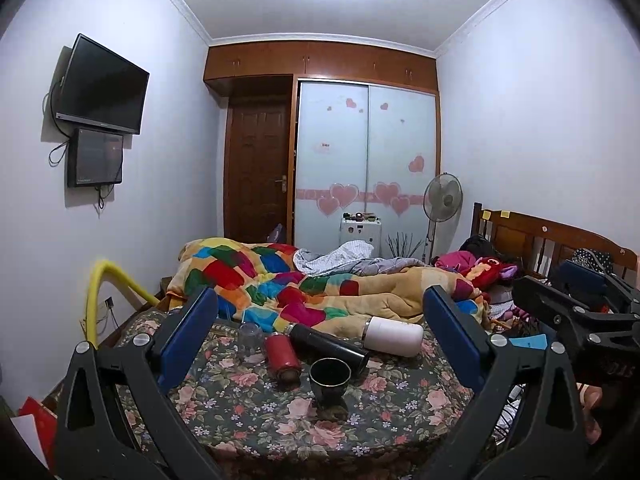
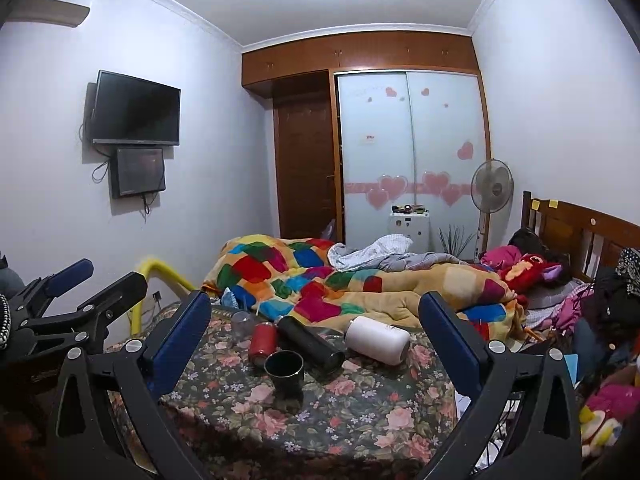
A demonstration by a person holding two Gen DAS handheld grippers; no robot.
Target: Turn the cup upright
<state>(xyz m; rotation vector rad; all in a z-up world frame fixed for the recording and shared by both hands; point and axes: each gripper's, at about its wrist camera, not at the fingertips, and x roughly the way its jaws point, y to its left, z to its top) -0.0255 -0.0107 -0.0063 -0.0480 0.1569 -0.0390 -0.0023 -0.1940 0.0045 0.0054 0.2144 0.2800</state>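
Cups and bottles sit on a small desk [image 1: 256, 416] with a flowery cloth, right by the bed [image 1: 360, 292]. The dark cup [image 1: 330, 380] is nearest to me, in the middle of the desk. Its mouth faces up, so it looks like it is standing the right way. If this is the cup for the job, the flipping looks done.

Behind it a red bottle [image 1: 282, 358], a black bottle [image 1: 328, 342] and a white bottle [image 1: 394, 336] all lie on their sides. The black one lies just behind the dark cup; I cannot tell if they touch. A clear glass [image 1: 250, 340] stands at the far left, and it looks mouth down, but it is too blurry to be sure. If that glass counts too, it is left to turn.

The left claw [image 1: 320, 312] is wide apart and grips nothing. The right claw [image 2: 316, 312] is wide apart too, with nothing in it. Both hang in the air over the near edge of the desk, well back from the dark cup.
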